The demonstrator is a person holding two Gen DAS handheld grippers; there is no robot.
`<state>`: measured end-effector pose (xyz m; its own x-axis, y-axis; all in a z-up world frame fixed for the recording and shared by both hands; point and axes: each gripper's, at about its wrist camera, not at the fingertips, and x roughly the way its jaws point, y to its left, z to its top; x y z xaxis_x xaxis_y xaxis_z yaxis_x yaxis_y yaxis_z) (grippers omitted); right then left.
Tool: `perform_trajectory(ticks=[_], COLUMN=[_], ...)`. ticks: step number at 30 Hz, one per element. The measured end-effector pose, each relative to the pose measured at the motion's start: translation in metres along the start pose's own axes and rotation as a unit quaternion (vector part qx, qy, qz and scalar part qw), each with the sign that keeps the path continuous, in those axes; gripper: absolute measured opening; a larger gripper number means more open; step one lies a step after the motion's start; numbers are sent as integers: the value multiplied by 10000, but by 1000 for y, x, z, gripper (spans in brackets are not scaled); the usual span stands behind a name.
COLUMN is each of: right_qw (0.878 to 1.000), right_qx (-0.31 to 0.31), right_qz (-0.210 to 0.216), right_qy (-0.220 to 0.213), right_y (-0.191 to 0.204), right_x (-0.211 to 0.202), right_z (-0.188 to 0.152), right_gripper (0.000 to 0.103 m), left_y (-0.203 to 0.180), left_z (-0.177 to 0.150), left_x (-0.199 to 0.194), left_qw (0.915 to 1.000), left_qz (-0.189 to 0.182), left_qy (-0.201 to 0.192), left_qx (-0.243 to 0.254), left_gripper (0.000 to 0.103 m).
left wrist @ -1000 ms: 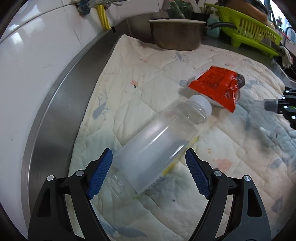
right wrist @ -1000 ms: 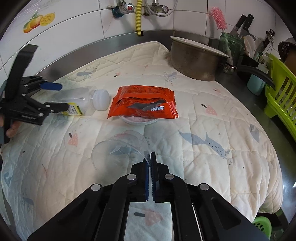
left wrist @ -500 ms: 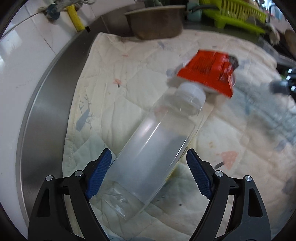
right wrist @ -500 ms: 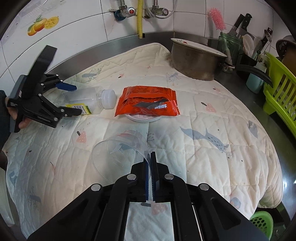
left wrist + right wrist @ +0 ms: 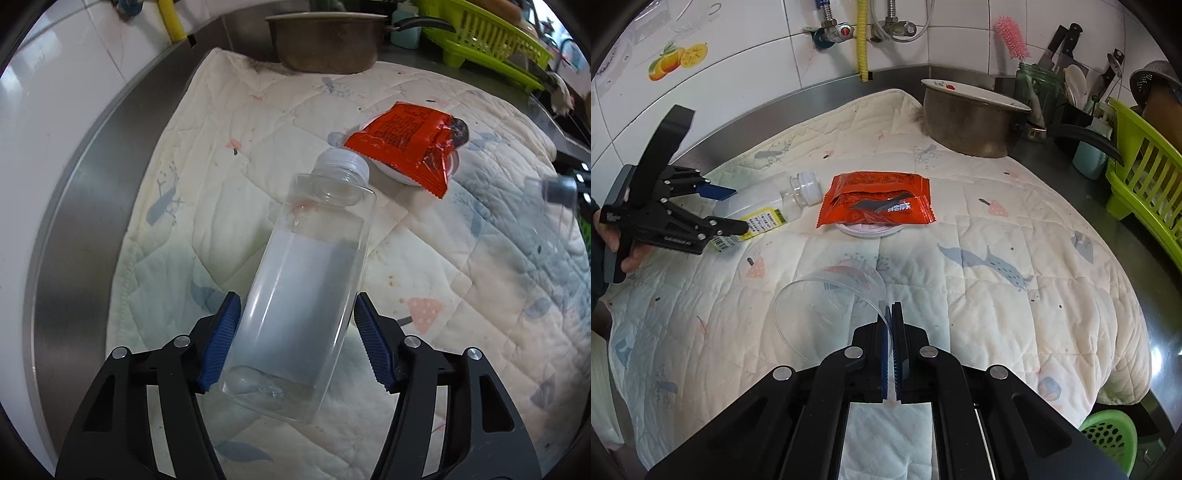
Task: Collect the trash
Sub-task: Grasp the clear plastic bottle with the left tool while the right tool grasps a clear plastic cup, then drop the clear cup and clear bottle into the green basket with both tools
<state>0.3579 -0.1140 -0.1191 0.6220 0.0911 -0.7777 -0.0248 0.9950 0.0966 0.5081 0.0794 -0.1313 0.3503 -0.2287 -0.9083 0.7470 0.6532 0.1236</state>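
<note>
A clear plastic bottle with a white cap lies on the quilted cloth. My left gripper has its blue pads closed in on both sides of the bottle's lower body. The bottle and left gripper also show in the right wrist view. A red snack wrapper lies on a white lid beyond the cap; it also shows in the right wrist view. My right gripper is shut on the rim of a clear plastic cup, held above the cloth.
A metal pot stands at the back of the cloth. A green dish rack is at the right, with knives and utensils behind the pot. A green basket sits below the counter's right edge. A steel rim borders the cloth.
My left gripper has moved forward over the bottle and its jaws have closed in on the bottle's sides. The right gripper with the cup has hardly moved.
</note>
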Motion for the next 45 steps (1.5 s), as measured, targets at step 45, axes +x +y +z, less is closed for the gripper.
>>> perform_trajectory(ticks=[45], right_qw=[9885], right_qx=[812], right_qz=[-1123], right_qy=[611], right_y=[-194], right_x=[-132], right_z=[-212], right_gripper=[7], left_y=[-313], left_z=[-50], left_x=[-117], left_qw=[9855], left_qz=[-786], left_qy=[-1220], left_qx=[-878], left_gripper=[54])
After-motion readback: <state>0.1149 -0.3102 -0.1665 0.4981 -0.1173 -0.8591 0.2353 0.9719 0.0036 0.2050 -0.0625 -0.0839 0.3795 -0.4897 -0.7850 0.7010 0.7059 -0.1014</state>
